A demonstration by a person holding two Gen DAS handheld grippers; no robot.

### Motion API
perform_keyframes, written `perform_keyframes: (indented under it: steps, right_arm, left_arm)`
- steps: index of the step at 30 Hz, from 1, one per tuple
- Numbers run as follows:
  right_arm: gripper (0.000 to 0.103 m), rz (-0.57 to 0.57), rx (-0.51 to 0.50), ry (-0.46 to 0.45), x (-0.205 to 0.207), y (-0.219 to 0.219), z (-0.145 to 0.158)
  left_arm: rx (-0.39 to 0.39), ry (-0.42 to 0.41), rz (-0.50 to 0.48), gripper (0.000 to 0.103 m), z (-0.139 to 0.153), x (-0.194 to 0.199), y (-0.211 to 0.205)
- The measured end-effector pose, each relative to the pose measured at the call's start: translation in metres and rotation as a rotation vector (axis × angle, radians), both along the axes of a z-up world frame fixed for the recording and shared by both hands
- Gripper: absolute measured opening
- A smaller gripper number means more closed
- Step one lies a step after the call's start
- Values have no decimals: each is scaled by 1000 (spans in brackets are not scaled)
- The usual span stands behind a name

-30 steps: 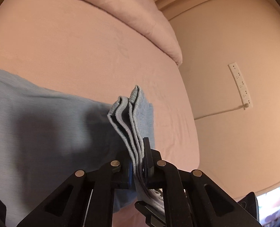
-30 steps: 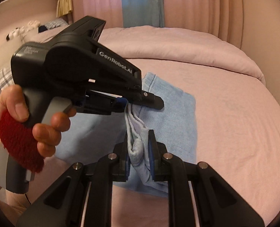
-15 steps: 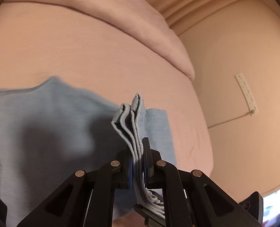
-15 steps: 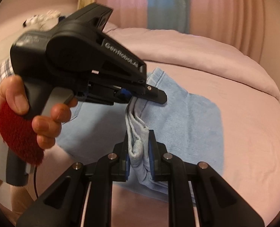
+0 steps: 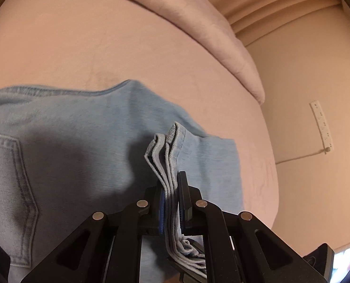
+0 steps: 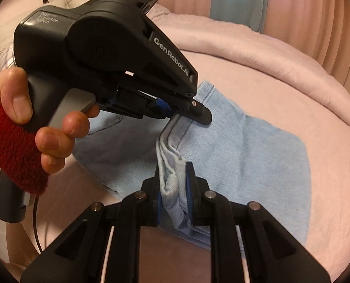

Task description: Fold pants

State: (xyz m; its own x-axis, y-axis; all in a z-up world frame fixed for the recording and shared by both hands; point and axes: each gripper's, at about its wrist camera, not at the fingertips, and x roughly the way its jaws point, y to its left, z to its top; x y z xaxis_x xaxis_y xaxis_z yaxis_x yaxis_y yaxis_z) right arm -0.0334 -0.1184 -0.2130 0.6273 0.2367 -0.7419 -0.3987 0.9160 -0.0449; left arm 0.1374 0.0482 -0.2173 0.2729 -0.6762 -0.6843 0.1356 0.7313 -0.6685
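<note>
While the pants [image 6: 245,155] lie partly on the bed [image 6: 293,89], both grippers pinch the stacked hem edges above it, apparently to carry them over as one fold. The left gripper [image 5: 172,195] clamps several layers; the right gripper [image 6: 173,184] clamps the bunch just beside it, keeping the edges aligned.

A pink bed [image 6: 281,89] carries light-blue denim pants [image 6: 257,155] and a pink duvet [image 5: 198,26].
</note>
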Motion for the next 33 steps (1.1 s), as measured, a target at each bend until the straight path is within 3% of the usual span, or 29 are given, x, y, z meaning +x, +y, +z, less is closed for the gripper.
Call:
perform_keyframes:
  steps: [5,7,9,10,15,19,21,26,33]
  right_arm:
    - [23,23,16,63,15,6,-8]
    - [30,35,48,104,19,2,-10]
    - [43,63,109,145,19,-3,-8]
    - [44,75,125,153,17,-4,-8]
    - [44,100,208,159,12,-31,16]
    - [44,-36,194,75,20,-78,40]
    - [44,-125,171,46,28,-104,47]
    - [42,-256,106,39,64,-153,47]
    - [31,-213,73,40,101,-155,34]
  left_arm:
    - [88,12,30,14,-4,-1,3]
    - [135,-11,46,20,1,-3,9]
    - [179,-52,74,21,13,-8,19]
    - [196,-68,90,22,19,-10,24]
    - [297,-179,71,29,43,-33,25]
    - [370,-244,-42,51,48,-54,-10]
    - [413,-281,-100,55,48,-62,-33]
    - [507,-356,-186,56,40,-70,-81]
    - [550,-335,-242,56,17,-71,-95]
